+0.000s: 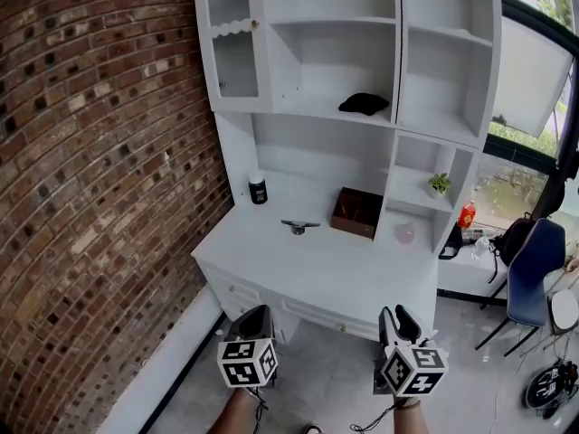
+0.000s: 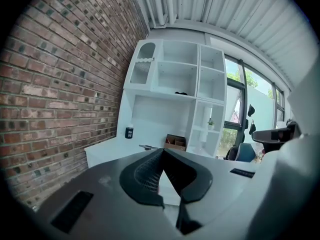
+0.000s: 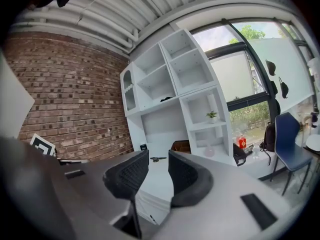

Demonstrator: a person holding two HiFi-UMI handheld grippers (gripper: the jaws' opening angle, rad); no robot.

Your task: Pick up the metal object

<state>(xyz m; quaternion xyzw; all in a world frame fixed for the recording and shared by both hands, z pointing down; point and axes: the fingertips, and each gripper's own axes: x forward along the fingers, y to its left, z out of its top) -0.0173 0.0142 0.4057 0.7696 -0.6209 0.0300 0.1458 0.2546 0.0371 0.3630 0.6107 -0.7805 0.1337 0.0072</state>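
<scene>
The metal object is a small dark, T-shaped piece lying on the white desk, near the middle. It shows far off in the left gripper view and in the right gripper view. Both grippers hang low in front of the desk, well short of the object. My left gripper is shut, its tips touching with nothing between them. My right gripper is open and empty, and the metal object shows through the gap between its fingers.
The desk carries a white hutch with shelves. On the desk stand a black can, a brown open box and a pink item. A brick wall runs along the left. A blue chair stands at the right.
</scene>
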